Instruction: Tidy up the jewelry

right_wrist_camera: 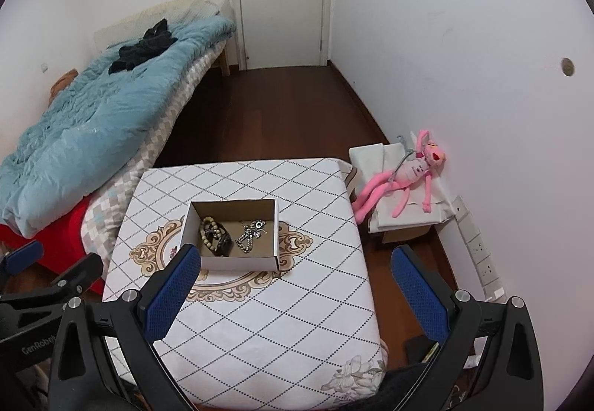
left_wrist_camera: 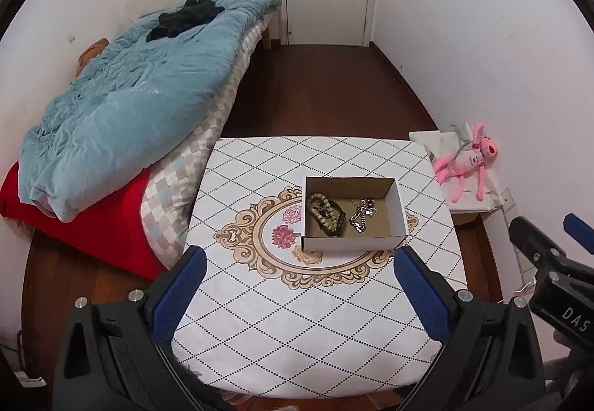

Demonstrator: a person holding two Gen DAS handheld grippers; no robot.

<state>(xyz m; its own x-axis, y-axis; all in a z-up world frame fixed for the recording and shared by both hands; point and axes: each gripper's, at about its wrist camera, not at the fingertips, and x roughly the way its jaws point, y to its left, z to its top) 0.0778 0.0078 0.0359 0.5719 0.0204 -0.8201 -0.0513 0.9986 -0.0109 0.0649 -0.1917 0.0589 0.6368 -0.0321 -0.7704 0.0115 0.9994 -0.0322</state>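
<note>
Right now I hold my left hand-held gripper (left_wrist_camera: 299,285) spread wide and empty above the desk (left_wrist_camera: 315,336); my right hand-held gripper (right_wrist_camera: 293,285) is likewise wide. Just ahead sits the cardboard box (left_wrist_camera: 352,244), bead bracelets (left_wrist_camera: 323,210) and silver chain (left_wrist_camera: 362,212) inside.
</note>
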